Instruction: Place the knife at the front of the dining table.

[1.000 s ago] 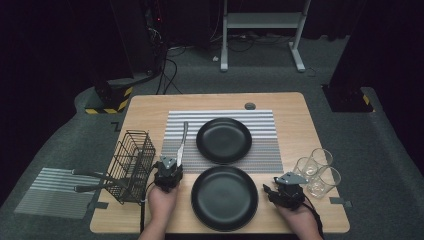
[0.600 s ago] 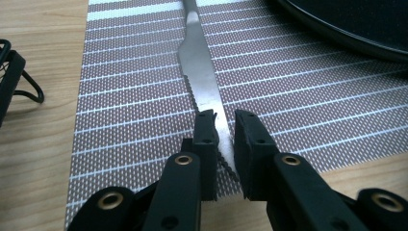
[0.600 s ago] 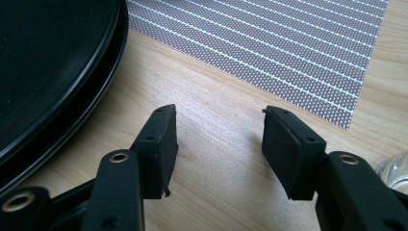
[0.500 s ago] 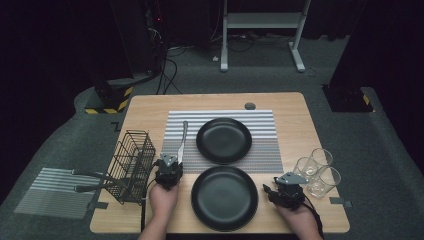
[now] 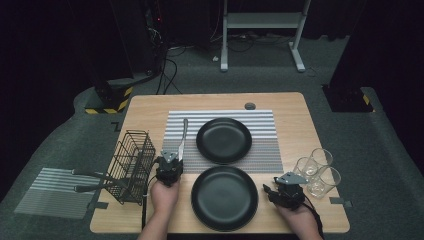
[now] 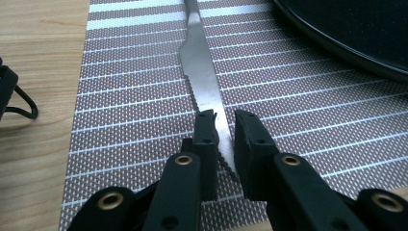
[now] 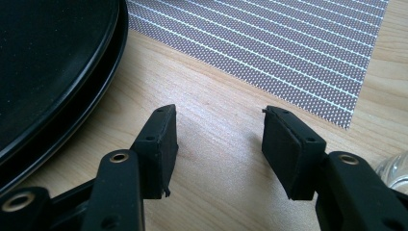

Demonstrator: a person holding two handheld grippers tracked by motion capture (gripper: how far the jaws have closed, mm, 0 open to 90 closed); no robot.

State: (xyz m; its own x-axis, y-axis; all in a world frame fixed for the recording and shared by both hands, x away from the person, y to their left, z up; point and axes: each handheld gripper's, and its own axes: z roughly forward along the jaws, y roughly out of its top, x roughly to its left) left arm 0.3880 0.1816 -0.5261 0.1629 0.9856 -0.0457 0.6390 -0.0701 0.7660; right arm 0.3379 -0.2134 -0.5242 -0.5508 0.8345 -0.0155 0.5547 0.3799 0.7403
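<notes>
The knife (image 5: pixel 181 138) lies on the striped placemat (image 5: pixel 265 150) at nine o'clock of the far plate (image 5: pixel 223 140), its blade tip under the left gripper (image 5: pixel 169 161). In the left gripper view the jaws, just closing, pinch the blade (image 6: pixel 206 82). In the right gripper view the right gripper (image 7: pixel 219 142) stands spread over bare table (image 7: pixel 221 192).

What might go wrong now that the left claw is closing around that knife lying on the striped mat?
The left gripper has just been closing on the knife blade, near its tip, so the long handle end might droop or swing when lifted. The blade lies flat on the placemat, so the narrow grip may slip. A swinging knife might hit the black plate close beside it.
</notes>
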